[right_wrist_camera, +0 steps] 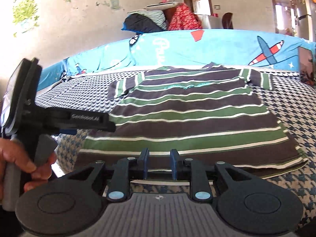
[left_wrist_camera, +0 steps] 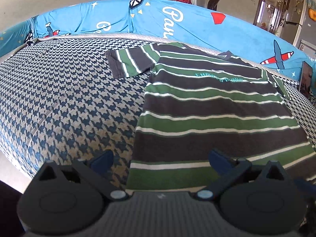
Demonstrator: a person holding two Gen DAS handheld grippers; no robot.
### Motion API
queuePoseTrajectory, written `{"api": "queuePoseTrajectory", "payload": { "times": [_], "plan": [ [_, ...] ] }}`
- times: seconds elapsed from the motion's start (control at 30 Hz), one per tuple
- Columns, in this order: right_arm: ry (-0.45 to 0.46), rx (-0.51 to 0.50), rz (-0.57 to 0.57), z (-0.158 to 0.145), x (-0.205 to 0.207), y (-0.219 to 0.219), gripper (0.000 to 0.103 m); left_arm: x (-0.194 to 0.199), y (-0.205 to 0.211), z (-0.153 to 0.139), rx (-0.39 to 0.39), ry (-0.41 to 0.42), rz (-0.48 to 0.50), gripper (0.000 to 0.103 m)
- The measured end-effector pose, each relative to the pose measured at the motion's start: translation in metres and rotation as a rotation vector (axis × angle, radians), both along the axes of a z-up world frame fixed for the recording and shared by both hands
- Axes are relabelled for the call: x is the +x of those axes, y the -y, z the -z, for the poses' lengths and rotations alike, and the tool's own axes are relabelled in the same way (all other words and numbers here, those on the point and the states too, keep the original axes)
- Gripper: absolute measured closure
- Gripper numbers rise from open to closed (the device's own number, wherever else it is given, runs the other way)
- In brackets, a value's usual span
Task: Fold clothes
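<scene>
Left wrist view: my left gripper [left_wrist_camera: 161, 161] hovering wide open over near hem of striped T-shirt [left_wrist_camera: 213, 106], which is lying flat on houndstooth bed cover [left_wrist_camera: 65, 102], blue printed bolster [left_wrist_camera: 177, 23] running along far side.

Right wrist view: my right gripper [right_wrist_camera: 159, 163] sitting at near hem, 2 fingers [right_wrist_camera: 143, 163] apart, gripping nothing. Hand [right_wrist_camera: 29, 167] holding other gripper's handle at left.

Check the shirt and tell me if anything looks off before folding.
Nothing stands out. The striped T-shirt lies flat on the houndstooth bed cover, sleeves spread, with only slight ripples near the chest print.
</scene>
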State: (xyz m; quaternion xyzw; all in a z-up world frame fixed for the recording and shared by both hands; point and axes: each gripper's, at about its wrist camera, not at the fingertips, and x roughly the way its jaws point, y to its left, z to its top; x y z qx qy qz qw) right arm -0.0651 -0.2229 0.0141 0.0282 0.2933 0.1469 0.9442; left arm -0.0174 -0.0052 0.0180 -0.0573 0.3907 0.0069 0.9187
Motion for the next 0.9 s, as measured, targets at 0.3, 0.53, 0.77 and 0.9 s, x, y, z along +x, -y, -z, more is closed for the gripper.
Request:
{"api": "queuePoseTrajectory", "payload": {
  "times": [0.3, 0.53, 0.77, 0.9],
  "plan": [
    [-0.009, -0.03, 0.115, 0.004, 0.01, 0.02, 0.079, -0.006, 0.032, 0.017, 0.068, -0.035, 0.11, 0.0],
    [-0.073, -0.046, 0.146, 0.019, 0.005, 0.026, 0.076, -0.021, 0.048, 0.029, 0.107, -0.068, 0.158, 0.0],
    [-0.096, -0.091, 0.142, 0.027, 0.001, 0.021, 0.061, -0.029, 0.047, 0.031, 0.093, -0.074, 0.145, 0.0],
    [-0.095, -0.148, 0.123, 0.028, -0.001, 0.012, 0.053, -0.032, 0.046, 0.033, 0.077, -0.086, 0.13, 0.0]
  ]
}}
